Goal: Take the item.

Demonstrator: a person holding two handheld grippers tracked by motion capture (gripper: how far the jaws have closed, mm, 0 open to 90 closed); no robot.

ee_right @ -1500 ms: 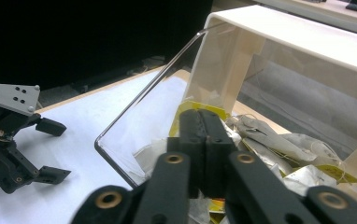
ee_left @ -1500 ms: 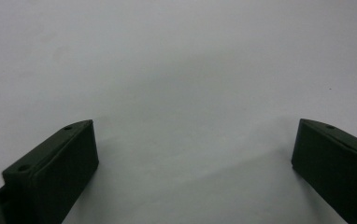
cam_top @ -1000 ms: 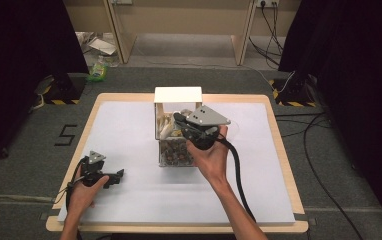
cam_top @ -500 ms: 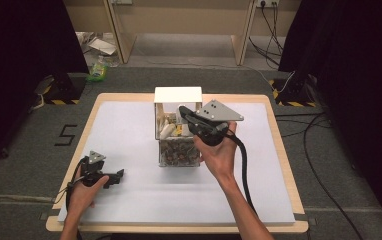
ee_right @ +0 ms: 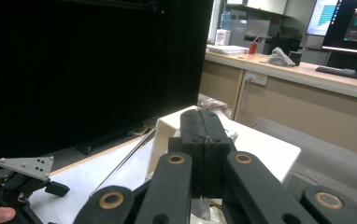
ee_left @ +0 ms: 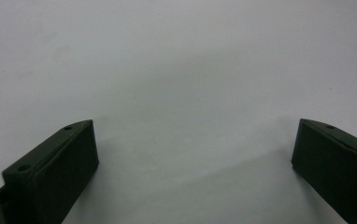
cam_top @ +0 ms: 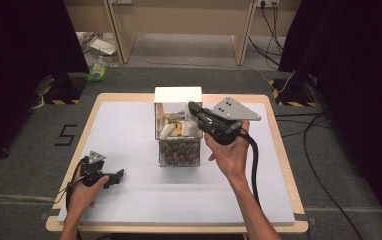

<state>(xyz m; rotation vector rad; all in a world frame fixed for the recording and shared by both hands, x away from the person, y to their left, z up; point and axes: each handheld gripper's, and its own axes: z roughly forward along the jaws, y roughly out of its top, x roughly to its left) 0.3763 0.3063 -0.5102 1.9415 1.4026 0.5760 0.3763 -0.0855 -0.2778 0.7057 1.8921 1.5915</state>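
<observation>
In the high view I see a wooden table [cam_top: 279, 150] covered with a white sheet [cam_top: 129, 130]. Near the middle stands a clear box [cam_top: 178, 131] with a white lid part at its far side; the far section holds some pale items, the near section holds many small dark pieces that I cannot identify. My right gripper [cam_top: 195, 109] is held above the box by the right hand [cam_top: 231, 152], its jaws pointing toward the far section of the box. The grey plate on top of it faces up, and its black cable [cam_top: 254, 165] runs down along the forearm. My left gripper [cam_top: 118, 175] rests low on the sheet at the near left corner, well apart from the box, held by the left hand [cam_top: 85, 192].

In the left gripper view the two black jaws stand wide apart, released, with only the white sheet [ee_left: 181, 84] between them.

In the right gripper view the jaws of the right gripper [ee_right: 206, 122] are pressed together, clenched, and I see nothing between them. Behind them is the white lid of the box [ee_right: 260, 147]. At the lower left I see the left gripper [ee_right: 55, 188] on the sheet. Farther back there is a desk [ee_right: 307, 74] with monitors [ee_right: 354, 25].
</observation>
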